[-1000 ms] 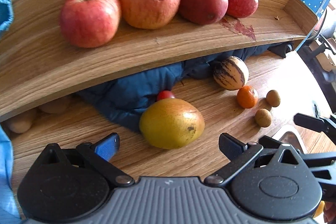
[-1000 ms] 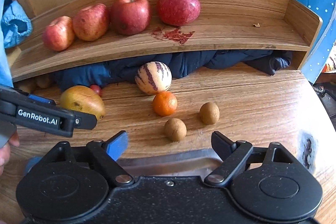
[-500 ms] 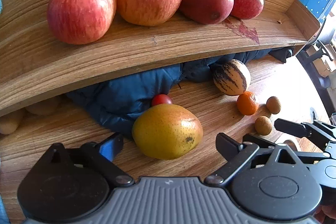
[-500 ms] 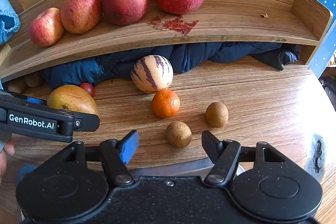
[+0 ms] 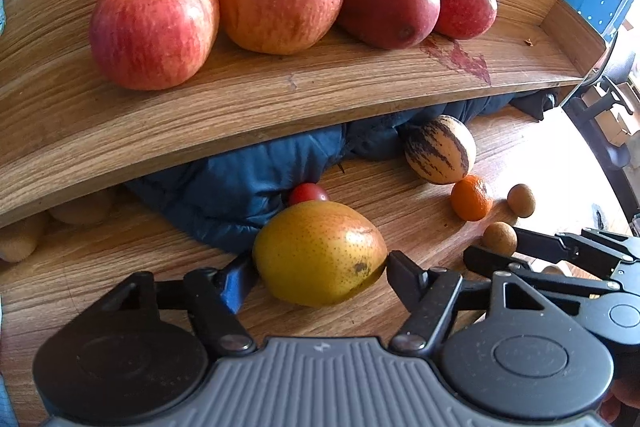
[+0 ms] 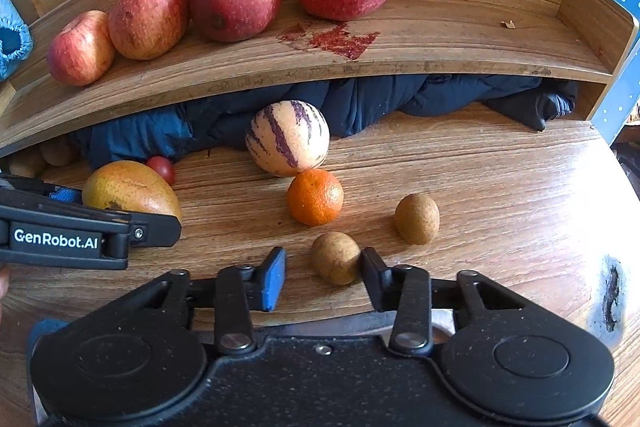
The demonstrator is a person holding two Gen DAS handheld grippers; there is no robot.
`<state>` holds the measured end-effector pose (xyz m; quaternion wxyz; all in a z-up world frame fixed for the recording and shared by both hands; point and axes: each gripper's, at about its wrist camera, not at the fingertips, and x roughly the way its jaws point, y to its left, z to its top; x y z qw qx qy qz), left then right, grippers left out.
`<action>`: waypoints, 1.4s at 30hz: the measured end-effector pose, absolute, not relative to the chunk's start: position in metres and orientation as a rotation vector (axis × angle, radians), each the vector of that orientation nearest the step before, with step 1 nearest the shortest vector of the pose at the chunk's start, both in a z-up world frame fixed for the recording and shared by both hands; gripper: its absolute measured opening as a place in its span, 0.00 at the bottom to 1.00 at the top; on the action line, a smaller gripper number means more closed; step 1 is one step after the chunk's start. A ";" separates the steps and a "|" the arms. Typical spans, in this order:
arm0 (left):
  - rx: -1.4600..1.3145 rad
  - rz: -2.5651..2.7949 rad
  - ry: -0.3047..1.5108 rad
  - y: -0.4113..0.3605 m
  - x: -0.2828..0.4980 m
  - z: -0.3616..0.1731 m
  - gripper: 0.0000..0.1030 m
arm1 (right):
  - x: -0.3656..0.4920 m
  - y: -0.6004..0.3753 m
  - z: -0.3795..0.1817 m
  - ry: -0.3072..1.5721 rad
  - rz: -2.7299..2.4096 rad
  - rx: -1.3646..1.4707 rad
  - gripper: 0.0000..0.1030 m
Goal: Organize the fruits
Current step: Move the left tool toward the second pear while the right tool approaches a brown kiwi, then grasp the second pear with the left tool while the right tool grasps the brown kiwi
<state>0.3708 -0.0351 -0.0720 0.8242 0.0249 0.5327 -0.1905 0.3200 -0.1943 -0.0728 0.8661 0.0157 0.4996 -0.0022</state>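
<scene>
A yellow pear [image 5: 316, 255] lies on the wooden table [image 6: 500, 187]. My left gripper [image 5: 318, 269] has a finger against each side of it and is shut on it. My right gripper [image 6: 322, 267] is open around a small brown fruit [image 6: 335, 258]. Its right finger touches the fruit, and its blue left pad [image 6: 274, 279] stands a little apart. A second brown fruit [image 6: 417, 218], a tangerine [image 6: 315, 197] and a striped melon [image 6: 288, 138] lie just beyond. Several red apples [image 5: 154, 27] sit in a row on the raised wooden shelf [image 5: 280, 99].
A dark blue cloth [image 5: 232, 187] is bunched under the shelf, with a cherry tomato [image 5: 308, 193] at its edge behind the pear. Pale round things [image 5: 20, 243] lie under the shelf's left end. The shelf's right half, past a red stain [image 6: 332, 39], is bare.
Both grippers moved forward and narrowed. The left one closed onto the pear; the right one now has the near brown fruit between its fingers.
</scene>
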 end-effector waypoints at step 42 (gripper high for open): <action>0.036 -0.501 1.094 -0.049 0.362 -0.074 0.70 | 0.306 -0.186 -0.069 1.034 0.009 0.039 0.29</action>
